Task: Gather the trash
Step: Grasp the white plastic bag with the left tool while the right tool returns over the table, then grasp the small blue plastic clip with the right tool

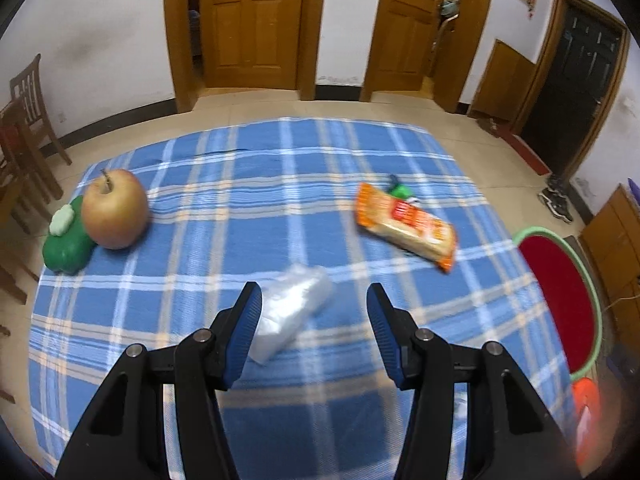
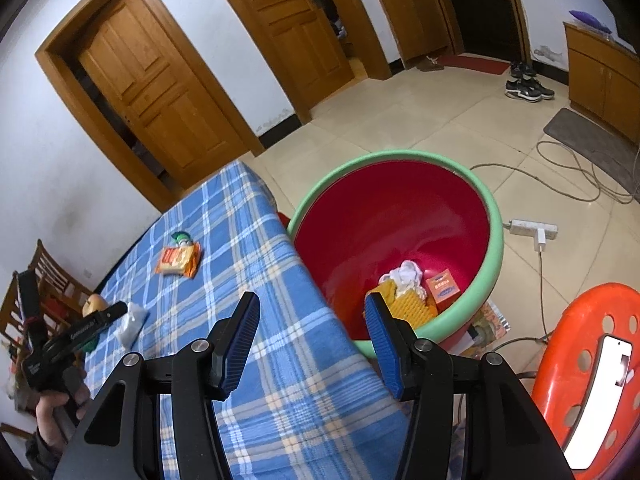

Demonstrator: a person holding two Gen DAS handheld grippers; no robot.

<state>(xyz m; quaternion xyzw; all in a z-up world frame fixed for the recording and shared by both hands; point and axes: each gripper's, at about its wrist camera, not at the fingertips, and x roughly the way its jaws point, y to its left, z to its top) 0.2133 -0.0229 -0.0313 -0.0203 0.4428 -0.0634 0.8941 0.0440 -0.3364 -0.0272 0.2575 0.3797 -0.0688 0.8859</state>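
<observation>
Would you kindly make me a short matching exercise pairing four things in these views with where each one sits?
Things:
1. apple
2. clear plastic bag
3. orange snack packet
4. small orange box

Places:
A. inside the red tub
B. against the green toy
C. just ahead of the left gripper
D. beside a green-capped item

Pairs: 1-B, 2-C, 3-D, 4-A

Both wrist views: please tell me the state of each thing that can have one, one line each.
left gripper: open, empty.
right gripper: open, empty.
clear plastic bag: crumpled, on the cloth.
orange snack packet: lying flat.
apple: whole, upright.
red basin: holds trash.
left door: ajar.
</observation>
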